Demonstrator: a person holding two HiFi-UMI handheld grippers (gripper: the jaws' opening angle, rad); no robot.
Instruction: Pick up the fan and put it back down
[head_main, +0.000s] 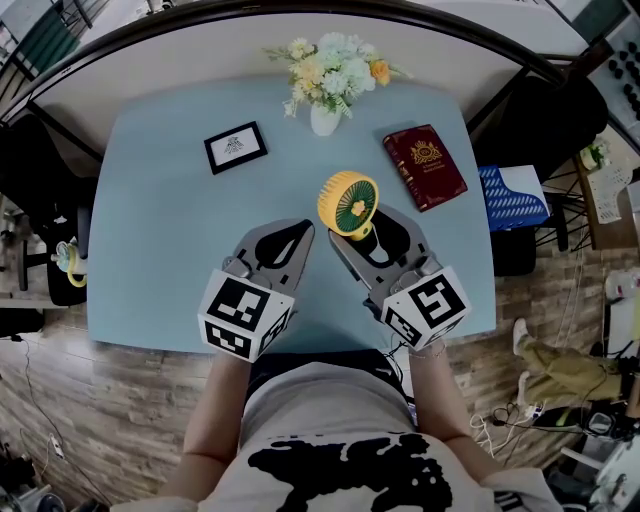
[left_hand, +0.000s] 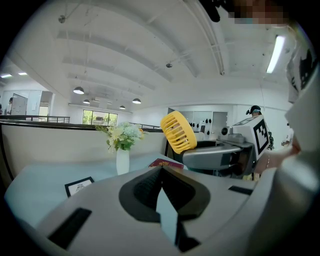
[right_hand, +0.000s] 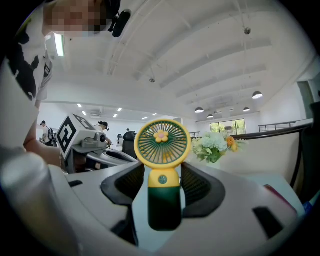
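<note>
The small yellow hand fan with a dark green handle stands upright between the jaws of the right gripper, its round grille head rising just past the jaw tips, over the pale blue bench; no view shows whether its base touches the bench. That gripper is fairly wide, its dark ribbed pads closed against the sides of the handle. The left gripper, just beside it, has its jaw tips together and holds nothing.
</note>
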